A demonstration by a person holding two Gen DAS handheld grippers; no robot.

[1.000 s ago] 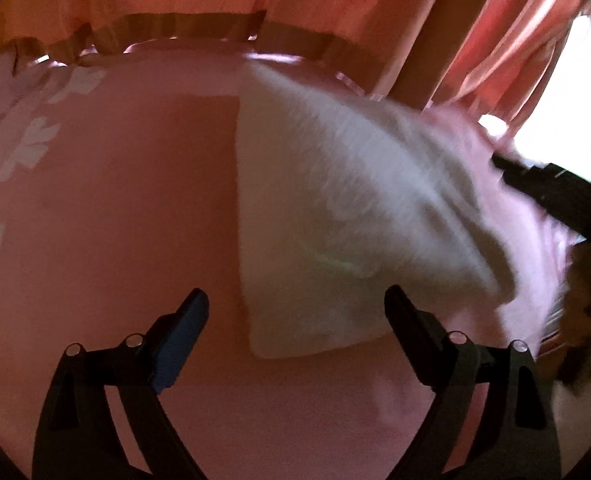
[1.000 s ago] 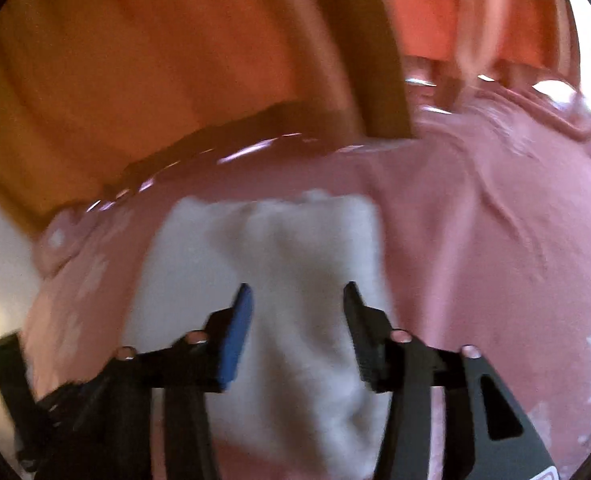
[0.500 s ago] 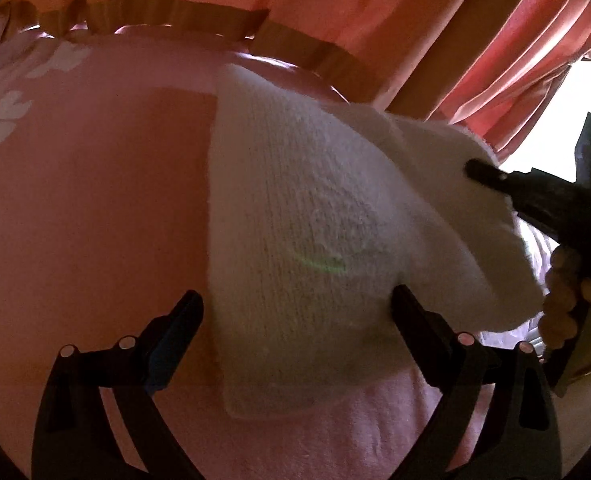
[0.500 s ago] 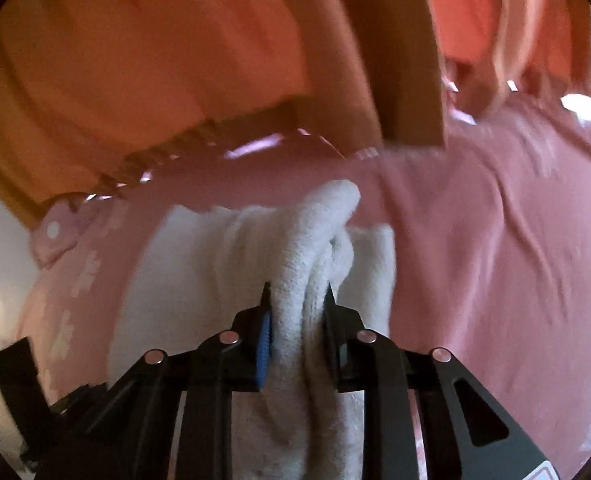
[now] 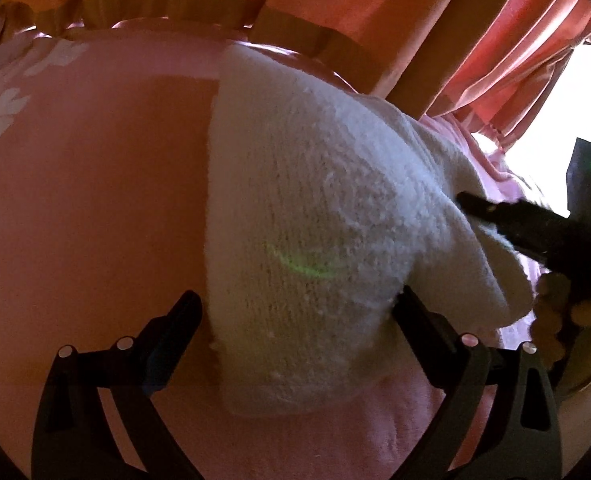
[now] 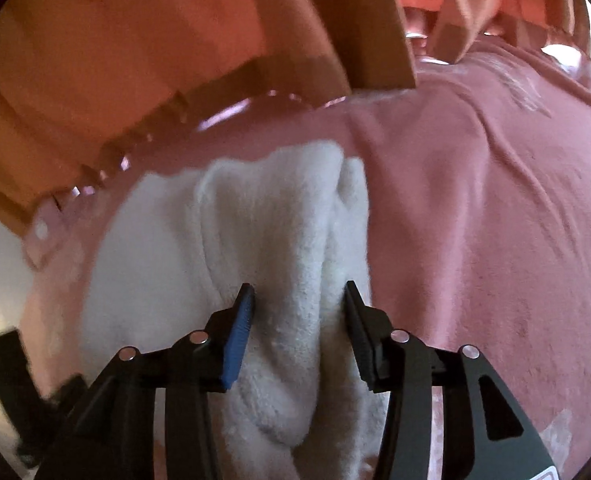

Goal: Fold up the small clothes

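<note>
You have one white cloth [image 5: 307, 216] in front of you, a single fuzzy piece bunched into folds, also seen from the right wrist [image 6: 279, 248]. It lies on one pink sheet [image 5: 87, 208]. You are working with two grippers: the left [image 5: 295, 312] and the right [image 6: 299, 304], each with two fingers. One hand [image 5: 559, 320] shows at the left view's edge. Behind hangs one orange curtain [image 5: 507, 48].
</note>
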